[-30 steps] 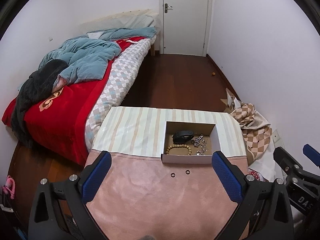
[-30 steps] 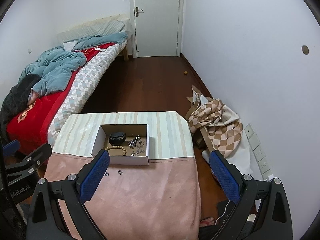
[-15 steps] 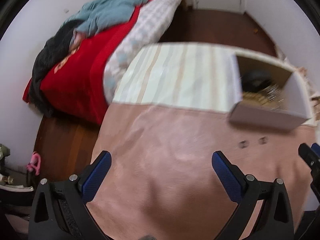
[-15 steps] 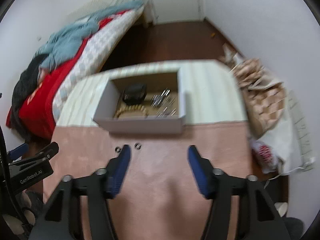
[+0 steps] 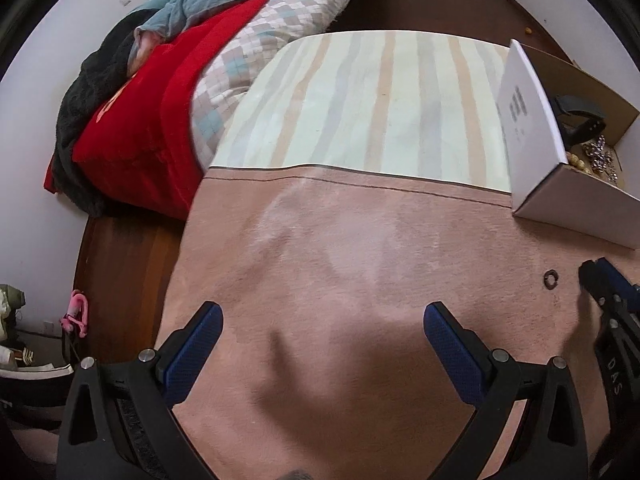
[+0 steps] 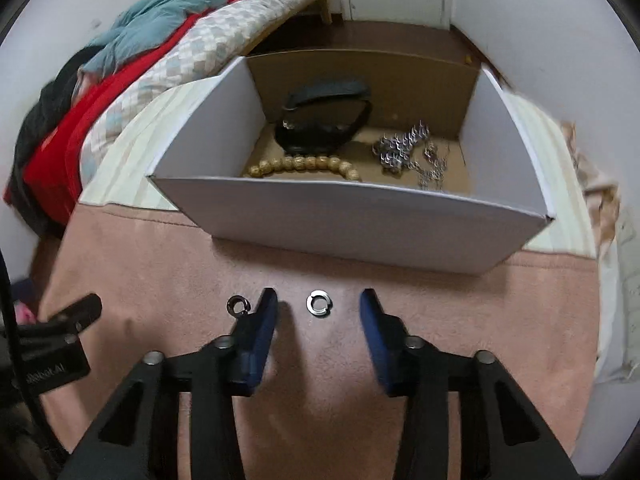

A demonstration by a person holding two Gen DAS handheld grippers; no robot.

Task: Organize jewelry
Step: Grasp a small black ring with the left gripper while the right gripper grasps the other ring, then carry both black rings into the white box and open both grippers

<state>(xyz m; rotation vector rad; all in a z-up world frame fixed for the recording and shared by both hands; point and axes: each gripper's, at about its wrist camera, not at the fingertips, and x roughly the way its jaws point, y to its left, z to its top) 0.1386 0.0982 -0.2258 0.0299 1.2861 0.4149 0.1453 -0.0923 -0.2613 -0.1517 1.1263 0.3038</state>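
Note:
Two small metal rings lie on the pink cloth in front of a white cardboard box (image 6: 360, 224). The right ring (image 6: 317, 303) sits between the fingertips of my right gripper (image 6: 318, 304), which is open low over the cloth. The left ring (image 6: 237, 305) lies just outside its left finger; it also shows in the left wrist view (image 5: 550, 279). The box holds a black watch (image 6: 320, 120), a wooden bead bracelet (image 6: 308, 165) and silver chain jewelry (image 6: 412, 148). My left gripper (image 5: 320, 320) is open and empty over the pink cloth, left of the box (image 5: 532, 136).
The table carries a striped cloth (image 5: 380, 100) behind the pink one (image 5: 340, 260). A bed with a red cover (image 5: 152, 112) stands to the left. Checked fabric (image 6: 596, 192) lies on the floor right of the table.
Both grippers have dropped towards the table. My right gripper has narrowed and come down around the right ring. My left gripper has swung left, away from the box.

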